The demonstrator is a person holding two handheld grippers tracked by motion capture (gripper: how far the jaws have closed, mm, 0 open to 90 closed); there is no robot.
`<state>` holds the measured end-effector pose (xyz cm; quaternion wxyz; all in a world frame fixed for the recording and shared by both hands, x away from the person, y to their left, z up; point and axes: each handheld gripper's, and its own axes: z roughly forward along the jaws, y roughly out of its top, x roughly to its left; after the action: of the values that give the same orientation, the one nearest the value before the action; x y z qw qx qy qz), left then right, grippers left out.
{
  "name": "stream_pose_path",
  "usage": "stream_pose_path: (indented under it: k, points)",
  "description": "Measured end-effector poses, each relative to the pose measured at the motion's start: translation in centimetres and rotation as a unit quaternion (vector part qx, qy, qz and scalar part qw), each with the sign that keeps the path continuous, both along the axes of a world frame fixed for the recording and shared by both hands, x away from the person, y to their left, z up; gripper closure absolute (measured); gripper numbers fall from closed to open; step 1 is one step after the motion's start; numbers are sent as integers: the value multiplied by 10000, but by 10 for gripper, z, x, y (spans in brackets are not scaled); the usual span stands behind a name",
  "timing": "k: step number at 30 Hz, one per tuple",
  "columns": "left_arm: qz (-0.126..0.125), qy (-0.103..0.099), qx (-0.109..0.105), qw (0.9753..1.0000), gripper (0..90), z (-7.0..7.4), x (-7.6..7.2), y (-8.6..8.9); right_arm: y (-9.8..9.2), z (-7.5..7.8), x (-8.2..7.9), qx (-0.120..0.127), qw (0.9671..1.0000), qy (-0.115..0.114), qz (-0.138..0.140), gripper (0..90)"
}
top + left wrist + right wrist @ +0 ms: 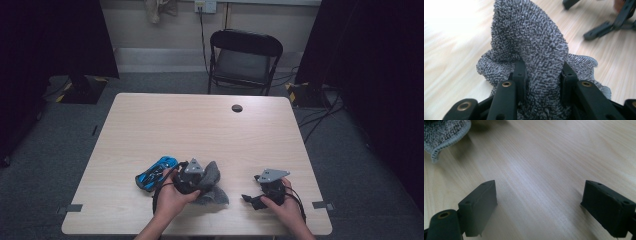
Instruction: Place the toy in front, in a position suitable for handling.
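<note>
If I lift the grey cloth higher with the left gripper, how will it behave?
Probably floppy: the grey cloth already bunches into a soft peak between the jaws of the left gripper, so its free edges will likely droop. Its nubby pile should resist slipping. It looks light, so it should rise off the table easily. The right gripper is open and free to help.
</note>
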<state>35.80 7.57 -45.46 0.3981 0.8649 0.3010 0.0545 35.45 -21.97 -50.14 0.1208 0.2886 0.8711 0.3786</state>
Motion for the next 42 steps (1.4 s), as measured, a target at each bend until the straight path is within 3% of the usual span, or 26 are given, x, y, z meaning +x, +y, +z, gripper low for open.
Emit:
stream_pose_path:
  k: [8,10,14,23,28,34,35,37,40,42]
  points:
    - [-272,-87,-5,9996,656,0,22,-38,0,0,0,-1,10000,-2,13,118]
    - [-322,-55,-83,9994,655,-1,27,-49,0,0,0,0,10000,-2,7,117]
    - [-455,-38,-25,9990,653,-3,35,-67,-2,0,0,-1,10000,3,-18,118]
    - [-557,9,8,9984,647,-14,50,-99,-7,0,0,-5,10000,4,-67,118]
    - [-556,44,61,9984,605,-22,51,-100,-7,0,0,-6,10000,3,-68,118]
    - [-437,41,95,9990,285,-19,48,-90,-7,0,0,-7,10000,3,-65,118]
    - [-387,-35,191,9991,266,-13,45,-83,-7,0,0,-6,10000,4,-66,118]
    - [-372,-58,199,9991,223,-9,43,-80,-7,0,0,-4,10000,3,-65,118]
    - [-367,-247,168,9989,220,5,37,-68,-7,0,0,-3,10000,5,-66,118]
    - [-287,-216,144,9993,215,13,36,-58,-7,0,0,-4,10000,4,-65,117]
